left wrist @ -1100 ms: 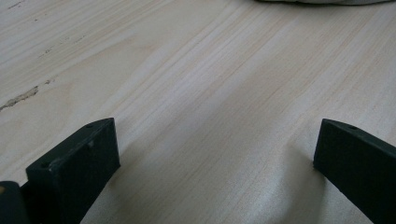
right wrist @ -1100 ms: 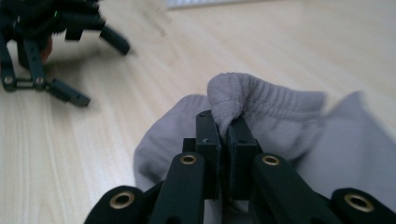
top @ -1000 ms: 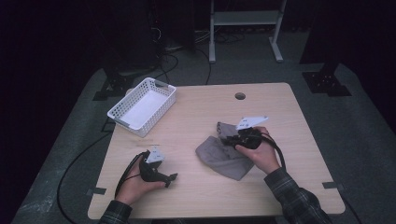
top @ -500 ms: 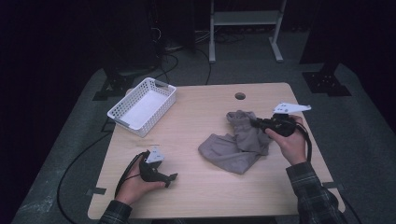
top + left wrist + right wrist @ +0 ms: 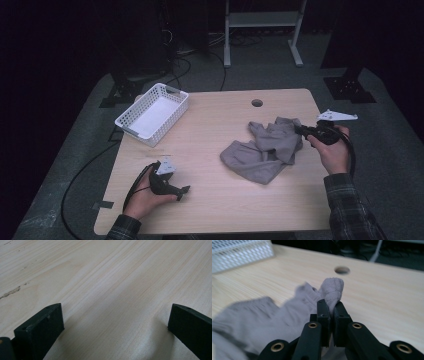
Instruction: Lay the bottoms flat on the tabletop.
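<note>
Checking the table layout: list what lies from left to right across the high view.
White basket → left gripper → grey cloth → right gripper, shut on the cloth's edge.

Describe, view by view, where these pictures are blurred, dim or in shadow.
High view: dark room, lit table. Left gripper view: sharp wood grain, soft shadow between the jaws. Right gripper view: grey cloth sharp at the jaws, smeared lower left; white basket out of focus.

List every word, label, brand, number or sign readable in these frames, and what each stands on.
None: no readable text, label, number or sign shows on the grey cloth, the white basket, the wooden table, the left gripper or the right gripper.
</note>
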